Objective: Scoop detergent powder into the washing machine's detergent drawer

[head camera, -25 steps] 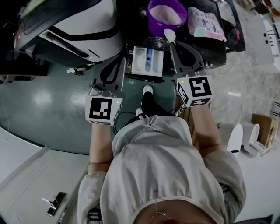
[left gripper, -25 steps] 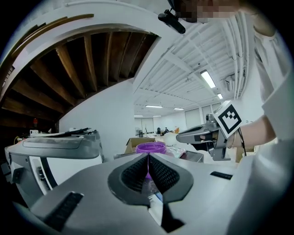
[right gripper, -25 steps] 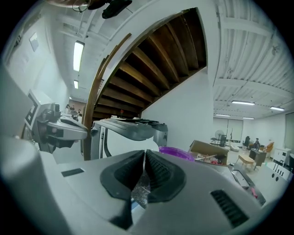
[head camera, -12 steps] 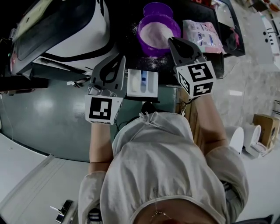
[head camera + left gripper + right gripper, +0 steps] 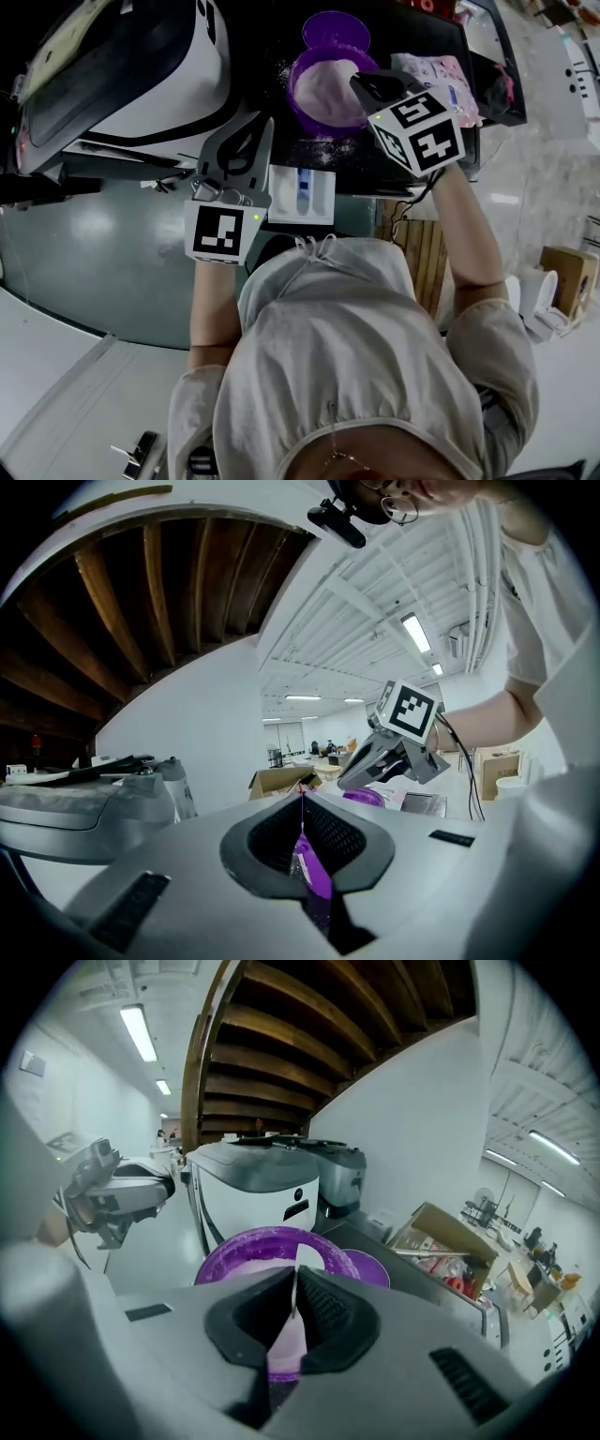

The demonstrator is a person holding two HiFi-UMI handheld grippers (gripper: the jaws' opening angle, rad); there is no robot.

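Counter (image 5: 370,155), one tub (image 5: 296,89), right tool (image 5: 358,82) gripping scoop (image 5: 302,1255)

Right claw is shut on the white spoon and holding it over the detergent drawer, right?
Not quite. The right claw is shut on the white spoon, but it is over the purple bowl of powder, not the detergent drawer. The right gripper view shows this.
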